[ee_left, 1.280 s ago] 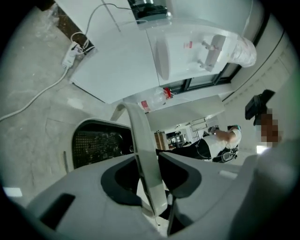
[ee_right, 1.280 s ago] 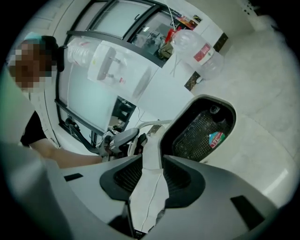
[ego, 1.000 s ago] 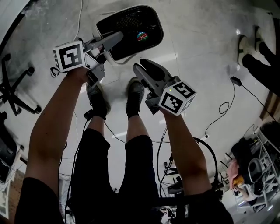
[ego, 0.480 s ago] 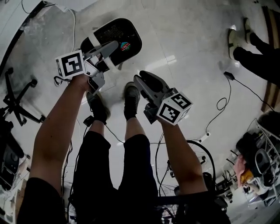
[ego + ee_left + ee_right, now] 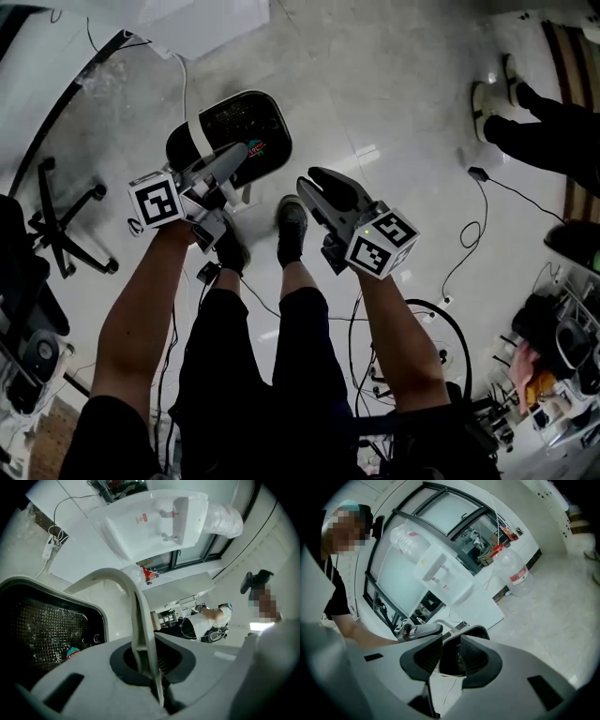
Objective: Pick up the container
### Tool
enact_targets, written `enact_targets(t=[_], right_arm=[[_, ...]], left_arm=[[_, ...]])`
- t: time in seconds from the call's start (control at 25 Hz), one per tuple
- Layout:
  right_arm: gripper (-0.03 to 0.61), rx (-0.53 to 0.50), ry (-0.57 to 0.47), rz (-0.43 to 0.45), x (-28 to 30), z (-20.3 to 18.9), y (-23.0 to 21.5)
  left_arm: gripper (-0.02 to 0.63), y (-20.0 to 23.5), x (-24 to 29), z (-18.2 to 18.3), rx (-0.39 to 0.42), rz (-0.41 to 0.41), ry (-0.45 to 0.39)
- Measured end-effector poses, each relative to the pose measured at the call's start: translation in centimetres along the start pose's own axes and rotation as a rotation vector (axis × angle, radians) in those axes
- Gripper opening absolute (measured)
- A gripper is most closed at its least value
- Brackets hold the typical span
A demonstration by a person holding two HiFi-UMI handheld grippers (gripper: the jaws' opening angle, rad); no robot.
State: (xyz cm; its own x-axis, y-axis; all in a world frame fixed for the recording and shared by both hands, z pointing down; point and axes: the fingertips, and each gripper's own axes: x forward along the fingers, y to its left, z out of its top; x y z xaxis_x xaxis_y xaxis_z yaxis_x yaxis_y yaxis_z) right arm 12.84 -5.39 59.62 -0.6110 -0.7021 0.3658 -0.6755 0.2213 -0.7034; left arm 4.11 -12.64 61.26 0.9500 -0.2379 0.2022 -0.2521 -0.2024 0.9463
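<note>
A glossy pale tiled floor (image 5: 403, 84) strewn with cables (image 5: 478, 234) spreads below, with one office chair (image 5: 66, 230) at the left. One black mesh container (image 5: 239, 117) hangs just ahead of the person's shoes. The left gripper (image 5: 242, 153) is clamped tight on its white handle (image 5: 136, 606). The right gripper (image 5: 314, 183) stands partly open and empty. What looks like a water dispenser (image 5: 440, 573) shows with two jugs. The container's red-and-blue sticker (image 5: 255, 148) is too small to read.
</note>
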Motion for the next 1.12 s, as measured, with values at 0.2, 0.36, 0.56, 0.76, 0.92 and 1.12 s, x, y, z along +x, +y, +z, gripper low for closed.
enact_targets(t=[0.2,0.36,0.56,0.76,0.92,1.12], right_arm=[[0.091,-0.095,-0.013,-0.075,-0.9,3.1,4.3],[0.056,-0.102,-0.024,-0.062,-1.9,6.4,7.6],[0.044,-0.143,-0.037,-0.034,-3.6,10.4,13.5],[0.041,-0.183,-0.037,-0.037,-4.7,13.9,17.1],[0.037,-0.2,-0.081,-0.022,-5.9,16.9,21.0],[0.032,-0.243,-0.096,-0.009,-6.8,20.7,25.5]], left_arm=[[0.011,-6.1,-4.4,1.0,0.02,-0.063,-0.033],[0.011,-9.9,-6.0,1.0,0.015,-0.06,-0.035],[0.011,-15.6,-8.6,1.3,-0.014,-0.076,-0.102],[0.011,-20.8,-10.5,2.8,0.042,-0.051,-0.107],[0.011,-25.3,-12.9,3.6,0.07,-0.059,-0.115],[0.011,-31.1,-15.2,4.3,0.094,-0.099,-0.134]])
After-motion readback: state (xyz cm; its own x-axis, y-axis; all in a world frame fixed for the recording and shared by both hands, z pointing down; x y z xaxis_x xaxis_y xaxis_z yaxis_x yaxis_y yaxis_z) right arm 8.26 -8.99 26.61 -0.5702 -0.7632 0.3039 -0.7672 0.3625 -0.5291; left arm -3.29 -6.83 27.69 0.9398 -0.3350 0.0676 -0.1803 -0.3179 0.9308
